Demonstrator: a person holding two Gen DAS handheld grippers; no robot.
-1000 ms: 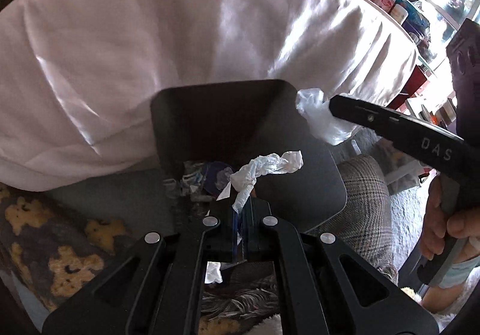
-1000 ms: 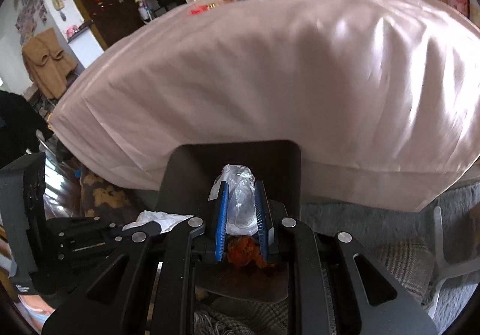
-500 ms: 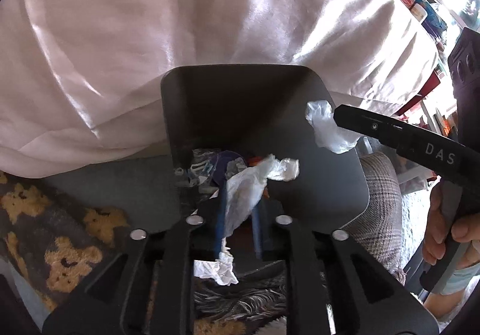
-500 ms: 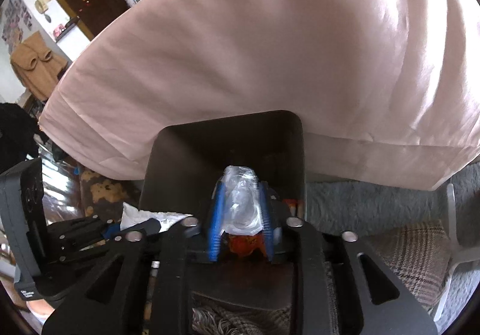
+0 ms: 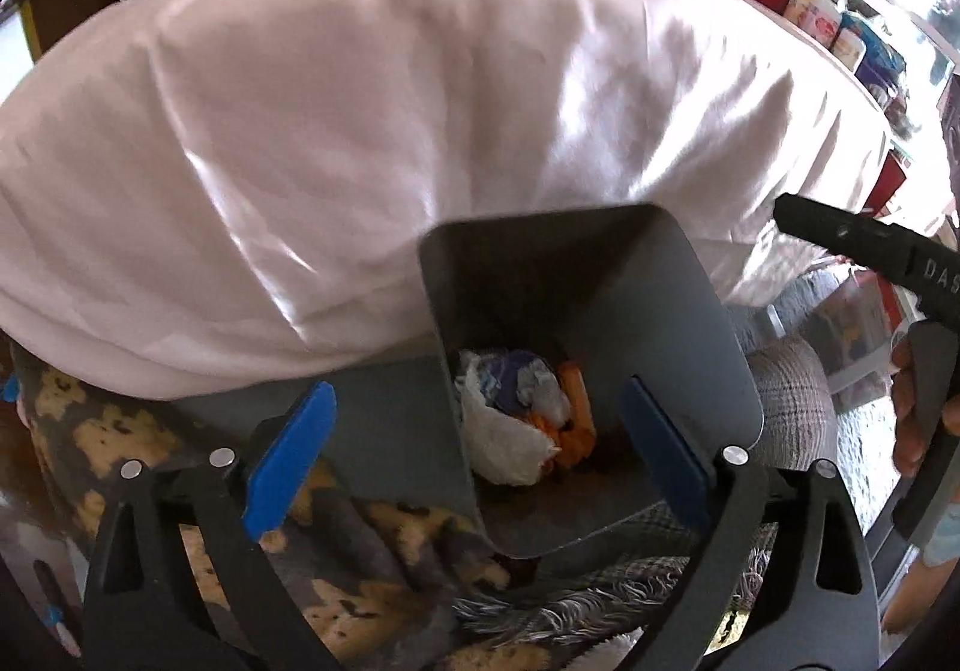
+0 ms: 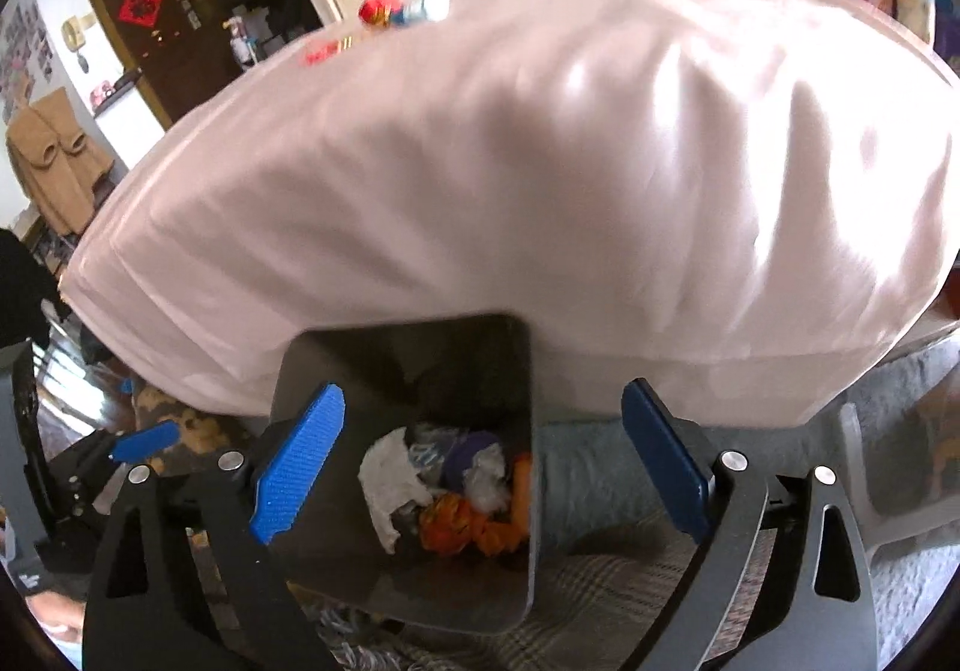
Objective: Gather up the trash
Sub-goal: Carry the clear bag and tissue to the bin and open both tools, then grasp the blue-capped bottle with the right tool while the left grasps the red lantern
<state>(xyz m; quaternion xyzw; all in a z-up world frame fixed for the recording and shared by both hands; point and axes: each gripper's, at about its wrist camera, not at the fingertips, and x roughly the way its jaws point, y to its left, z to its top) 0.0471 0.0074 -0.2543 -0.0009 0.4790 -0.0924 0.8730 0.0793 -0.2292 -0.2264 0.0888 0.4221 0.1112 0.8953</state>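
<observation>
A dark grey trash bin stands on the floor in front of a table draped in white cloth. It holds a white tissue, clear plastic, a blue wrapper and orange scraps. My left gripper is open and empty above the bin's mouth. My right gripper is open and empty above the bin too. The right gripper's black finger shows at the right of the left wrist view. The left gripper's blue pad shows at the left of the right wrist view.
The white tablecloth hangs down just behind the bin. A patterned brown and yellow rug lies left of the bin and a grey checked cushion lies right of it. Cluttered shelves and a dark door stand far behind.
Both grippers have opened wide. The white tissue left my left gripper and the clear plastic left my right gripper; both now lie in the bin.
</observation>
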